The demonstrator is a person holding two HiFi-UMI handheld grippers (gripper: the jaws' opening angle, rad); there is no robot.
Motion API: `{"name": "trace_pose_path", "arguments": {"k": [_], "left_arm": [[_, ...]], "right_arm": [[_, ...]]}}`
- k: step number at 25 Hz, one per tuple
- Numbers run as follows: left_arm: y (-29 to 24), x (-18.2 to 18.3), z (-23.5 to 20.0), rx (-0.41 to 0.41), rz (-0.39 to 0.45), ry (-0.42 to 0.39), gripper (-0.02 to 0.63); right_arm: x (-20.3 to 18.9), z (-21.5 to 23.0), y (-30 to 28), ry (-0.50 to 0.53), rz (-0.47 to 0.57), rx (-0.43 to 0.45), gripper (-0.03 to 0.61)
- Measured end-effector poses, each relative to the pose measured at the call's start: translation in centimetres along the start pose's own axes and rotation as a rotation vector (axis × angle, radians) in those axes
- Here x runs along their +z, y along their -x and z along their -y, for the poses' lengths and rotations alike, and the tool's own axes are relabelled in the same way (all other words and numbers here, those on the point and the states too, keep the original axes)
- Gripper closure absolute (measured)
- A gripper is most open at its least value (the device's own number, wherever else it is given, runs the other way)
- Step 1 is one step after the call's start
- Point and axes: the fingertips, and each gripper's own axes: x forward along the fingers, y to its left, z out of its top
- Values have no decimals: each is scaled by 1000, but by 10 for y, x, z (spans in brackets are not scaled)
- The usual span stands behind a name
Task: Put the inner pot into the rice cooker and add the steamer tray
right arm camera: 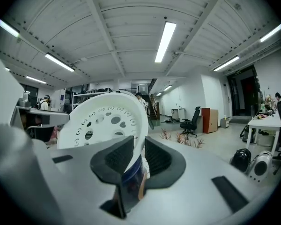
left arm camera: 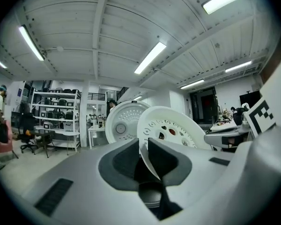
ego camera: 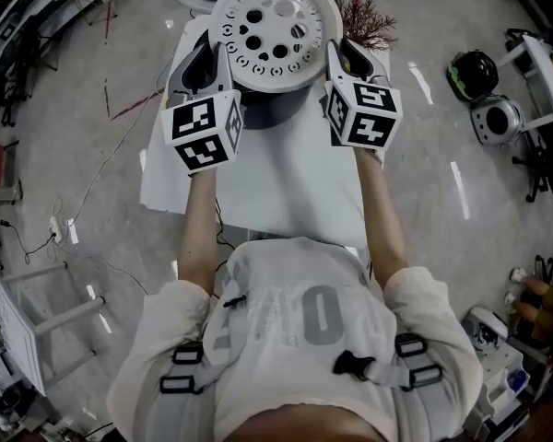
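Both my left tool (left arm camera: 143,146) and right tool (right arm camera: 139,146) are clamped on the rim of the tray (ego camera: 269,28), above the cooker (ego camera: 276,109). The tray hides whether the pot is in. I judge only seating the tray is left.

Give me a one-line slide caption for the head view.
Left gripper and right gripper clamp opposite rims of the perforated steamer tray, held over the rice cooker on the white table.

The steamer tray (ego camera: 265,28) is white, pierced with rings of holes; the table (ego camera: 286,182) is white too.
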Motion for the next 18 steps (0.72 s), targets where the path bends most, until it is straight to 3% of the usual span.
{"name": "trace_pose_path", "arguments": {"k": [10, 18], "left_arm": [[-33, -25, -69, 9, -75, 21, 541], [-54, -63, -73, -36, -162, 50, 541]], "right_arm": [[-13, -47, -62, 32, -91, 10, 494], [-41, -43, -78, 55, -191, -14, 492]]}}
